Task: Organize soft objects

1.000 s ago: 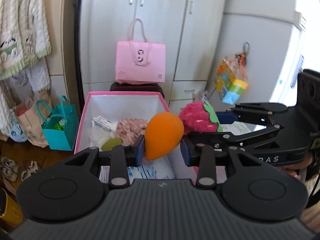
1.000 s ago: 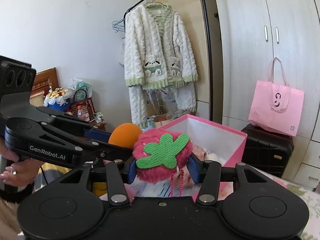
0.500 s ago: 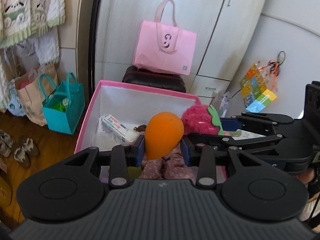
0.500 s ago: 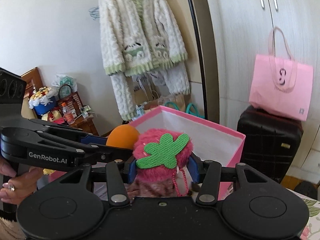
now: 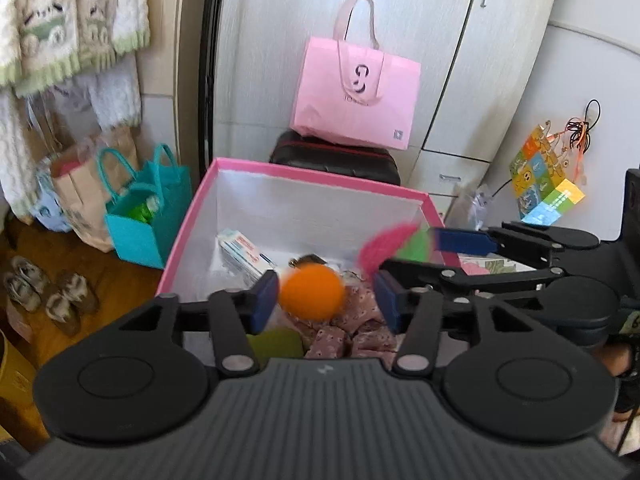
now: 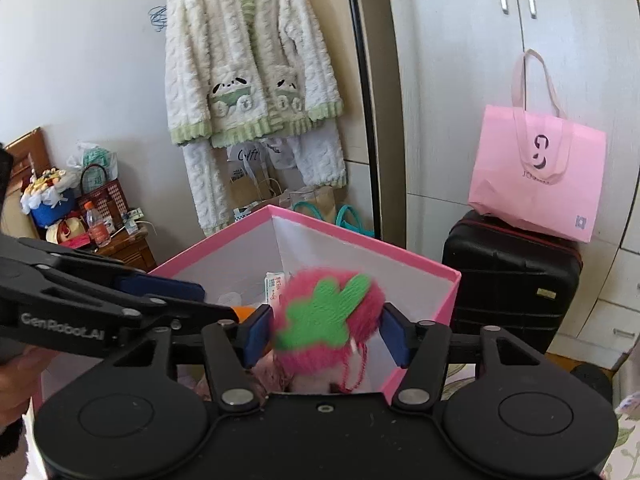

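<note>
Far left there's just household clutter: a teal tote (image 5: 150,216) and a paper bag on the wood floor, not part of this.

Then the left gripper (image 5: 324,294). Its jaws are spread wide and the orange ball (image 5: 312,297) sits in the gap between them, blurry, with daylight on both sides, so it looks let go and dropping rather than held. It's directly over the pink box (image 5: 188,224), just above the floral fabric (image 5: 352,328) already lying inside. There's also a small carton (image 5: 244,254) toward the far wall of the box and something green (image 5: 280,344) at the near edge.

Moving right, the right gripper (image 6: 324,334) is just beside the left one, a bit farther over the box. Its jaws are parted too, and the pink strawberry plush (image 6: 326,320) with the green felt leaf floats between the pads, smeared, touching neither as far as I can tell. So released as well, I'd say.

The bit that matters: both soft things are straight below and between their own jaws, inside the box's rim, not out past an edge. My guess is they land on the fabric, and both grippers only need to pull back toward the near side.

Far right, a pink shopping bag (image 6: 538,176) sits on a black suitcase (image 6: 512,280).
</note>
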